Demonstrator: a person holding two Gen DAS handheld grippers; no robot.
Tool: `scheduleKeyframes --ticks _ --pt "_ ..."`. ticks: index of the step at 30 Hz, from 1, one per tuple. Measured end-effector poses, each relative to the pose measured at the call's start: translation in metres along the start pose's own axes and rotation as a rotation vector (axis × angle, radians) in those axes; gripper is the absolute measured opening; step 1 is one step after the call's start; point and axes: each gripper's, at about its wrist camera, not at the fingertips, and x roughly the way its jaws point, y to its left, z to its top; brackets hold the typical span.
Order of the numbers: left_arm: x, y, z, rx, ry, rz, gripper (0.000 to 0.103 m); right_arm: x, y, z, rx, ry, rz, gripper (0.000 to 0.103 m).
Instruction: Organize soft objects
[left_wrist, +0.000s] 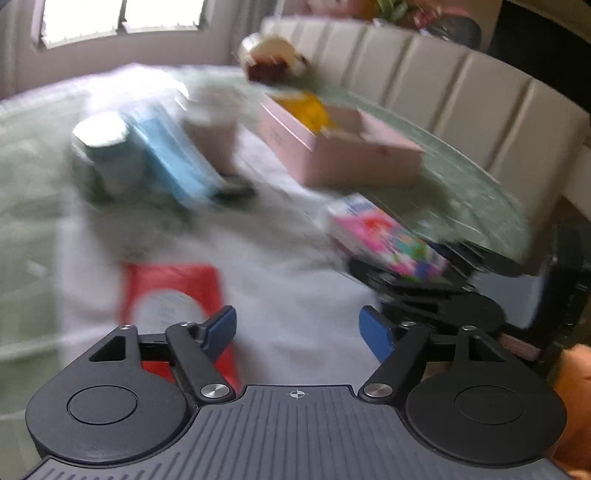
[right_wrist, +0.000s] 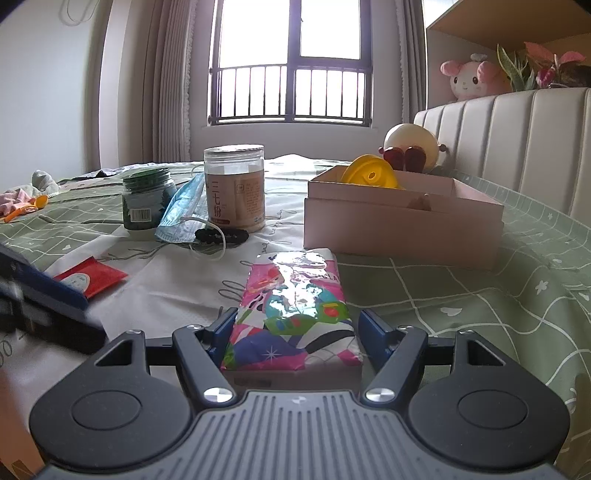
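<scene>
A colourful tissue pack (right_wrist: 293, 310) lies on the bed between the blue fingers of my right gripper (right_wrist: 297, 330). The left pad touches it; a small gap shows at the right pad. In the blurred left wrist view the same pack (left_wrist: 388, 236) sits in the right gripper (left_wrist: 424, 291). My left gripper (left_wrist: 297, 330) is open and empty above the white sheet, beside a red packet (left_wrist: 170, 291). A pink open box (right_wrist: 402, 218) holds a yellow lid (right_wrist: 373, 173). A blue face mask (right_wrist: 183, 210) leans between two jars.
A green-lidded jar (right_wrist: 147, 203) and a clear jar (right_wrist: 236, 188) stand at centre left, with a black hair tie (right_wrist: 221, 236) in front. A round plush (right_wrist: 410, 147) sits behind the box by the padded headboard (right_wrist: 517, 136). Small clothes (right_wrist: 26, 195) lie far left.
</scene>
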Motion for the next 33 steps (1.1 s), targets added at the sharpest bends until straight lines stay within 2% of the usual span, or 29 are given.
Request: scheduleKeyframes --ticks 3,7,9,11,17,18,19,20,21,22,26,29,33 --pt "-0.012 0.003 0.001 0.063 -0.030 0.171 0.079 0.000 0.000 0.000 0.000 0.000 0.001 0.071" --pt "-0.004 0.029 0.001 -0.052 0.008 0.212 0.079 0.000 0.000 0.000 0.000 0.000 0.001 0.071" --pt "0.005 0.035 0.000 -0.075 0.041 0.201 0.079 0.000 0.000 0.000 0.002 0.002 0.004 0.071" --pt "0.015 0.031 -0.003 -0.055 0.072 0.194 0.081 0.001 -0.002 0.003 0.012 0.020 0.016 0.072" --pt "0.021 0.031 0.000 -0.038 0.074 0.169 0.081 0.001 -0.013 0.028 0.041 0.145 0.097 0.075" --pt "0.020 0.029 -0.001 -0.025 0.071 0.169 0.078 0.003 -0.014 0.032 0.030 0.162 0.096 0.075" --pt "0.017 0.027 -0.003 -0.016 0.064 0.162 0.070 0.007 -0.015 0.035 0.020 0.183 0.092 0.075" --pt "0.015 0.024 -0.005 -0.001 0.050 0.153 0.063 0.011 -0.016 0.037 0.014 0.208 0.085 0.065" --pt "0.013 0.020 -0.006 0.019 0.043 0.154 0.062 0.013 -0.017 0.040 0.009 0.234 0.094 0.048" --pt "0.011 0.015 -0.008 0.046 0.036 0.151 0.059 0.011 -0.017 0.044 -0.002 0.248 0.099 0.049" --pt "0.004 0.003 -0.006 0.079 0.012 0.082 0.055 -0.015 -0.022 0.057 -0.056 0.226 0.130 0.048" --pt "0.005 -0.005 0.014 0.071 -0.016 0.029 0.055 -0.035 -0.034 0.074 -0.060 0.187 0.123 0.048" --pt "0.011 -0.016 0.085 0.045 -0.105 -0.096 0.055 -0.047 -0.067 0.120 -0.013 0.075 0.068 0.048"
